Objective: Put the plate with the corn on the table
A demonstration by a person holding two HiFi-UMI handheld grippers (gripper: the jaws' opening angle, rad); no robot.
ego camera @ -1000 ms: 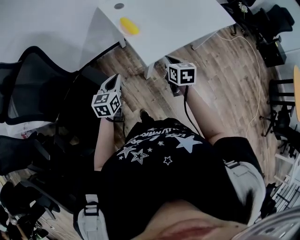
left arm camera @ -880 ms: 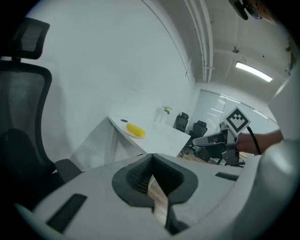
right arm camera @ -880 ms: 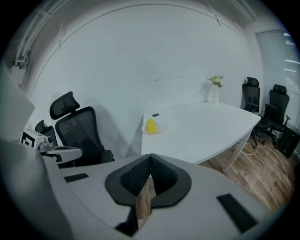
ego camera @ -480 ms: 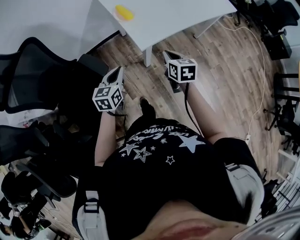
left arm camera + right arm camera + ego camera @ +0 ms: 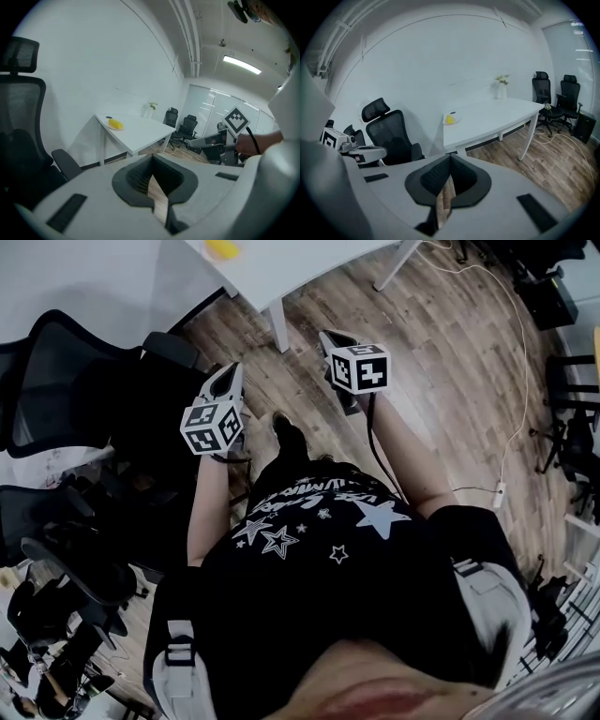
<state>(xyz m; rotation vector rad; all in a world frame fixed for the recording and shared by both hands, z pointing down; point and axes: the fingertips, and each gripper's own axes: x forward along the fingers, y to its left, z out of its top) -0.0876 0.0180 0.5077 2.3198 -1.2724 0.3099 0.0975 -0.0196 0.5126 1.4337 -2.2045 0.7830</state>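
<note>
The corn (image 5: 222,247) is a yellow lump on a small white plate (image 5: 115,125), lying on the white table (image 5: 309,259) at the top edge of the head view. In the right gripper view the plate (image 5: 450,120) sits near the table's left end. Both grippers are held side by side over the wooden floor, short of the table. My left gripper (image 5: 230,376) is shut and holds nothing. My right gripper (image 5: 328,337) is also shut and holds nothing. Each gripper view shows only floor in the slit behind the closed tips (image 5: 152,159) (image 5: 450,159).
Black office chairs (image 5: 66,381) crowd the left side, close to my left gripper. A white cable (image 5: 511,381) runs over the floor on the right. A small vase with a plant (image 5: 501,86) stands on the table's far end; more chairs (image 5: 555,93) stand beyond it.
The table and the corn have slid toward the top edge of the head view. Both grippers stay side by side and shut, now slightly higher in the picture.
</note>
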